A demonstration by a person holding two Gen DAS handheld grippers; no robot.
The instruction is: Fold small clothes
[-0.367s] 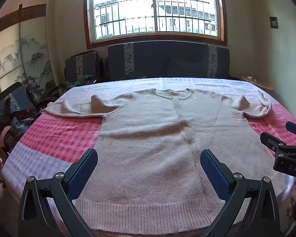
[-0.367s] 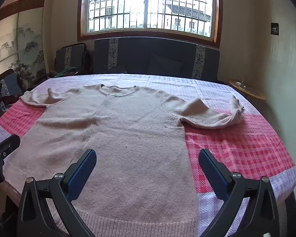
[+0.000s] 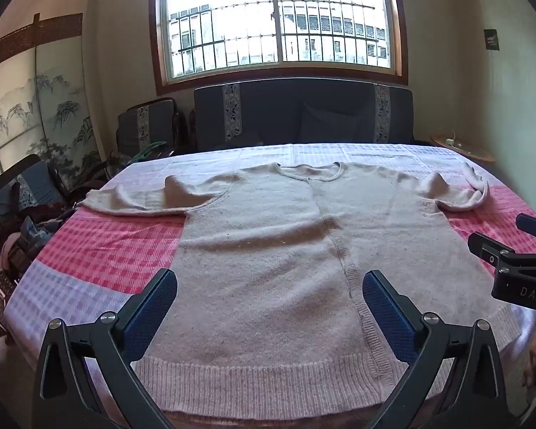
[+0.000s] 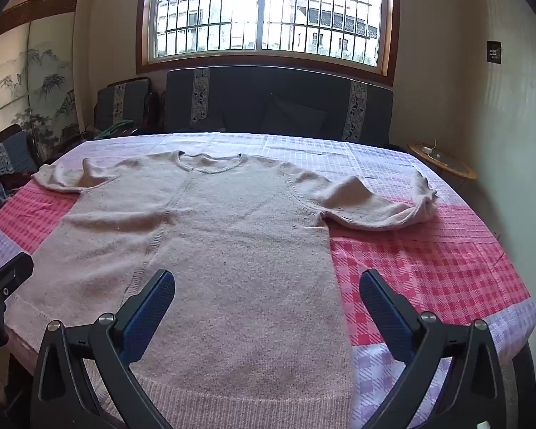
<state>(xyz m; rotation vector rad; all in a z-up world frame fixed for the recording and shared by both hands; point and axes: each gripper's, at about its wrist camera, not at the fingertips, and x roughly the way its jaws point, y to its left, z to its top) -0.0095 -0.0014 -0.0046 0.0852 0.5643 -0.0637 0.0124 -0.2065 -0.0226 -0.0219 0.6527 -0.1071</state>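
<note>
A beige knit sweater point(image 3: 268, 261) lies spread flat on the checked tablecloth point(image 3: 100, 257), neck away from me, hem at the near edge. It also shows in the right wrist view point(image 4: 232, 250). Both sleeves are bunched outward: the left sleeve point(image 3: 143, 200) and the right sleeve point(image 4: 375, 203). My left gripper point(image 3: 268, 307) is open and empty, above the hem's left-centre part. My right gripper point(image 4: 266, 307) is open and empty, above the hem's right part. The right gripper's side point(image 3: 518, 268) shows at the right edge of the left wrist view.
The table point(image 4: 446, 268) carries a pink, red and lilac checked cloth. A dark sofa point(image 3: 303, 114) stands behind it under a barred window. Chairs with piled clothes point(image 3: 25, 214) stand at the left. A small round side table point(image 4: 443, 164) stands at the far right by the wall.
Both grippers have barely shifted. The sweater lies as before.
</note>
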